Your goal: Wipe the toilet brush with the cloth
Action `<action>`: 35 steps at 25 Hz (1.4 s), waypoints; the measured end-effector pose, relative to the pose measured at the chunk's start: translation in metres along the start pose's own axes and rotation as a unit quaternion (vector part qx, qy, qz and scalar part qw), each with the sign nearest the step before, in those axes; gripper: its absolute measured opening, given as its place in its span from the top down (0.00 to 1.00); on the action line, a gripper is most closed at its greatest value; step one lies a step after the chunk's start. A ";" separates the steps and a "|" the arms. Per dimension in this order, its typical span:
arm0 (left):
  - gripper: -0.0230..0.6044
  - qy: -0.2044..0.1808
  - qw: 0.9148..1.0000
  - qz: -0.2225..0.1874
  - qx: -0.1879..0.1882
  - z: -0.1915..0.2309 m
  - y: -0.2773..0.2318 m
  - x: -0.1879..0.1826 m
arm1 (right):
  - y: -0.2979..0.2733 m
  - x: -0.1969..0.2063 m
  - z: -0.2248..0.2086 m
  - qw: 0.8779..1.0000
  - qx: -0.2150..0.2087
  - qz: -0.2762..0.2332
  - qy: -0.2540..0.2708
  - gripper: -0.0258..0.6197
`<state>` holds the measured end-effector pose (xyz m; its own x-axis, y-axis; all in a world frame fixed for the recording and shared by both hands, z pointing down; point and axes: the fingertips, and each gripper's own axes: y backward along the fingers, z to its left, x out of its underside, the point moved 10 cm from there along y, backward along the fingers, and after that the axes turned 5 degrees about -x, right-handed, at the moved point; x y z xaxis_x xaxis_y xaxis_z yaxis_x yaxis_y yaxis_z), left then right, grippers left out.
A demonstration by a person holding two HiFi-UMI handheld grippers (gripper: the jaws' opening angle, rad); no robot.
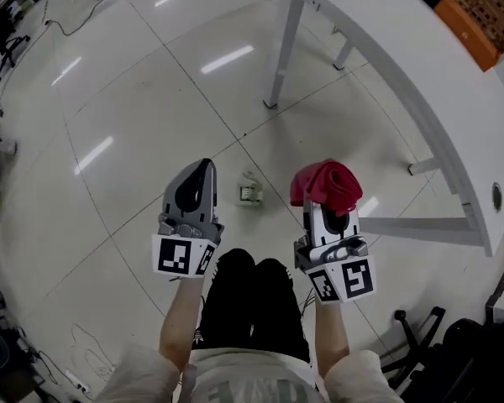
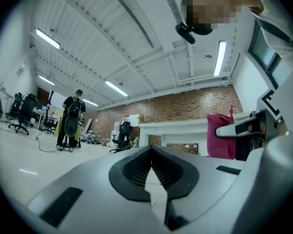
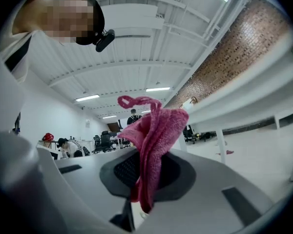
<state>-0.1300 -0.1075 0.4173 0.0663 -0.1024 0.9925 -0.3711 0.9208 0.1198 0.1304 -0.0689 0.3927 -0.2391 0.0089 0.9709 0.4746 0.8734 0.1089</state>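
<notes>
The person stands on a pale tiled floor [image 1: 109,133] with both grippers held out in front, side by side and apart. The left gripper [image 1: 203,168] has its jaws fully together with nothing between them; in the left gripper view the dark pads [image 2: 136,172] meet along a thin seam. The right gripper [image 1: 334,217] is clamped on a pink-red cloth [image 1: 326,183]. In the right gripper view the cloth [image 3: 154,140] is pinched between the pads, bunched above them, with a small loop sticking up from its top and a strip hanging below the pads.

On the floor just beyond the grippers, between them, lies a small whitish object [image 1: 250,193], too small to identify. A long white bench [image 1: 420,99] curves along the far right, its legs on the floor, and an orange object [image 1: 466,25] lies at its far edge. Near right, the black base of an office chair [image 1: 420,334] shows. The person's black trousers [image 1: 252,296] are below the grippers.

In the left gripper view a person with a backpack [image 2: 71,118] stands far left, and a brick wall [image 2: 190,104] closes the far side.
</notes>
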 end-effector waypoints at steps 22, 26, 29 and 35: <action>0.96 0.014 0.999 0.029 0.028 0.012 0.061 0.438 | 0.023 0.466 -0.135 0.999 -0.025 0.039 -0.024 0.91; 0.96 0.013 0.999 0.038 0.037 0.008 0.061 0.467 | 0.014 0.527 -0.156 0.996 -0.006 0.065 -0.053 0.91; 0.96 0.032 0.997 0.054 0.039 0.002 0.054 0.483 | 0.005 0.557 -0.171 0.994 -0.006 0.076 -0.083 0.91; 0.96 0.043 0.995 0.078 0.039 0.002 0.049 0.499 | -0.005 0.572 -0.170 0.986 -0.040 0.089 -0.138 0.91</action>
<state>-0.1168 -0.1146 0.9188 0.0805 0.0762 0.9938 -0.4534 0.8908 -0.0316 0.1350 -0.1508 0.9836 -0.3615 0.3009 0.8825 0.5926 0.8049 -0.0317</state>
